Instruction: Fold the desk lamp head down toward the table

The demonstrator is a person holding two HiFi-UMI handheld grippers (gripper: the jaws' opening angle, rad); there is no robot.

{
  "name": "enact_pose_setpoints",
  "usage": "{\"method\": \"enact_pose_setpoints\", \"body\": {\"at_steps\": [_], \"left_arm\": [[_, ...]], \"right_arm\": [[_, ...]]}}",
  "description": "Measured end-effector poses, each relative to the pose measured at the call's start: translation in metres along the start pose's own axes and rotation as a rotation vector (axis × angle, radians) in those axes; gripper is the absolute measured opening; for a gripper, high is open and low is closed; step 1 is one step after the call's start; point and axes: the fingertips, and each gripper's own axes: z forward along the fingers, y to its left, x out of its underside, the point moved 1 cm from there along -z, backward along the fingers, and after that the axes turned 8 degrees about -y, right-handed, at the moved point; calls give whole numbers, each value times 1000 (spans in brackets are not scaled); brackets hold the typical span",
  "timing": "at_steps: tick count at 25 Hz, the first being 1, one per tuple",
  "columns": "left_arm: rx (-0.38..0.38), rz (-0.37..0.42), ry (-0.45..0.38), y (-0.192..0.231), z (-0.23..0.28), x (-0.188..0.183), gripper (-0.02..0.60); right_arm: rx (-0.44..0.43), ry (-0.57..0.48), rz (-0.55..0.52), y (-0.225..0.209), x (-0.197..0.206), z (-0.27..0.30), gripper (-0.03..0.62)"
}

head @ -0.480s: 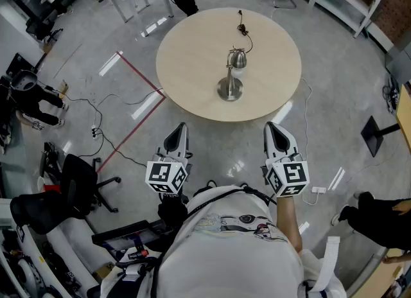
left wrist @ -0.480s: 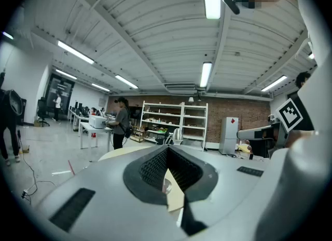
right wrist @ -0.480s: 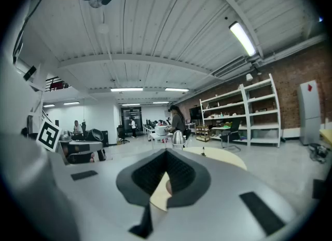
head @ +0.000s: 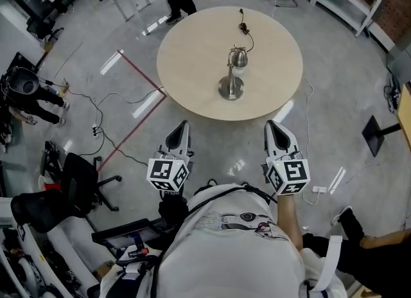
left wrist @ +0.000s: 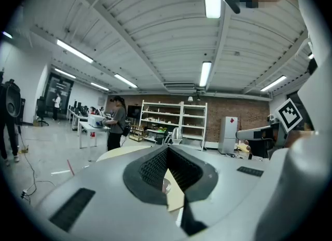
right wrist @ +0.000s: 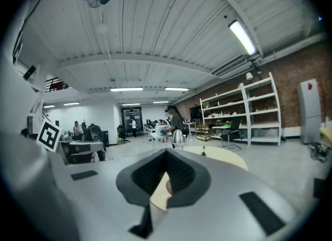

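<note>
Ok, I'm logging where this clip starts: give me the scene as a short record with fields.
table: round, pale top
lamp: standing near its middle
cord: runs to the far edge
left gripper: jaws together, empty, short of table
right gripper: jaws together, empty, short of table
task: lamp not yet touched

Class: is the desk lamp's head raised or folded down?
Raised: the lamp head sits on its stem above the base, clear of the table.

Shiny metal desk lamp (head: 231, 85), matt wood table (head: 192, 59), glossy floor (head: 350, 65)
</note>
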Motion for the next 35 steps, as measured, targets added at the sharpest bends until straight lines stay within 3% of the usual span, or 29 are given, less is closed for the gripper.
{"method": "enact_pose_setpoints", "body": {"at_steps": [18,29,35], "left_arm": [[16,21,31,-35,22,9,0],[-33,-10,49,-74,19,27,0],[-45,-16,87,-71,20,39,0]], "right_arm": [[-21,2,26,-32,9,-4,4],[-101,17,40,-42,13,-19,4],[-117,43,67,-45,25,-7,3]]}}
